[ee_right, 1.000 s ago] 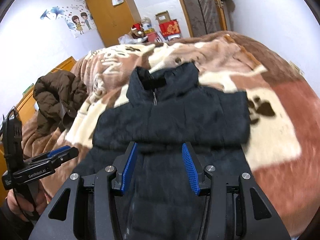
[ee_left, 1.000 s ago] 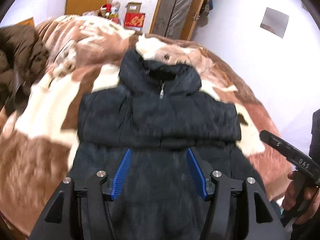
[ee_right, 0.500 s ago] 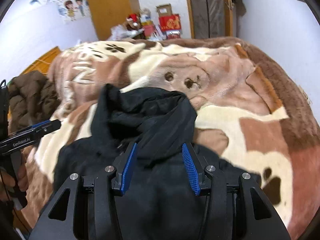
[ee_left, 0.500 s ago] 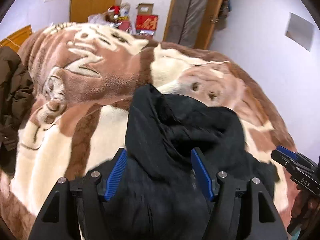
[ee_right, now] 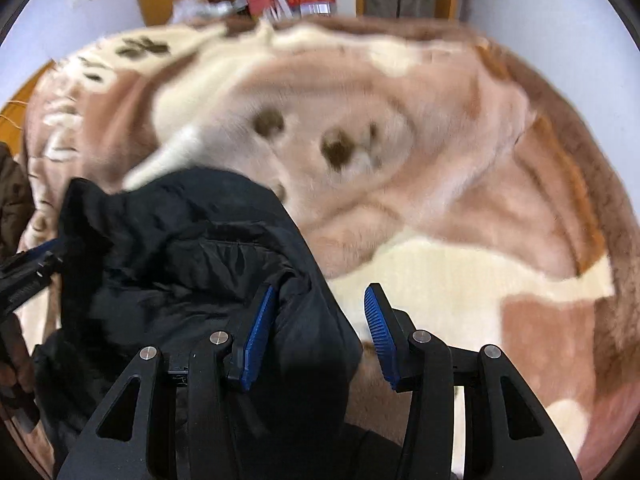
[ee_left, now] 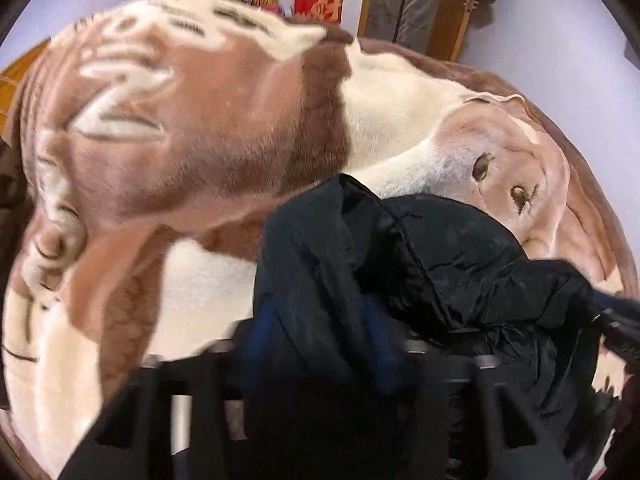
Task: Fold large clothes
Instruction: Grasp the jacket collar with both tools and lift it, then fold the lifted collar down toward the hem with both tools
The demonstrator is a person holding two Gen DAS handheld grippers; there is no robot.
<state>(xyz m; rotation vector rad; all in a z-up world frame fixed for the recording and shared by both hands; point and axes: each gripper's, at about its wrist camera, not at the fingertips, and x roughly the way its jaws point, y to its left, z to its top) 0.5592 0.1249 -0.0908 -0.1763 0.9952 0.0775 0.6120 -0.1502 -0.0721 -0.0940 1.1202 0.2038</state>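
- Since a second ago, both grippers have travelled up the spread-out black jacket (ee_left: pixel 448 248) to its collar end, now bunched near the middle of the brown-and-cream blanket (ee_left: pixel 208 128).
- The left gripper (ee_left: pixel 316 344), blurred, has just been closing, and dark fabric sits between its blue pads (ee_left: pixel 258 334); whether they pinch it yet cannot be told.
- The right gripper (ee_right: pixel 320 332) stands open, having narrowed slightly, the jacket's right edge against one pad (ee_right: pixel 260 332) only.
- The padded jacket looks soft, bulky and light, with a slick shell likely to slip.
- Best held at the thick collar or shoulder seams, one side per gripper.
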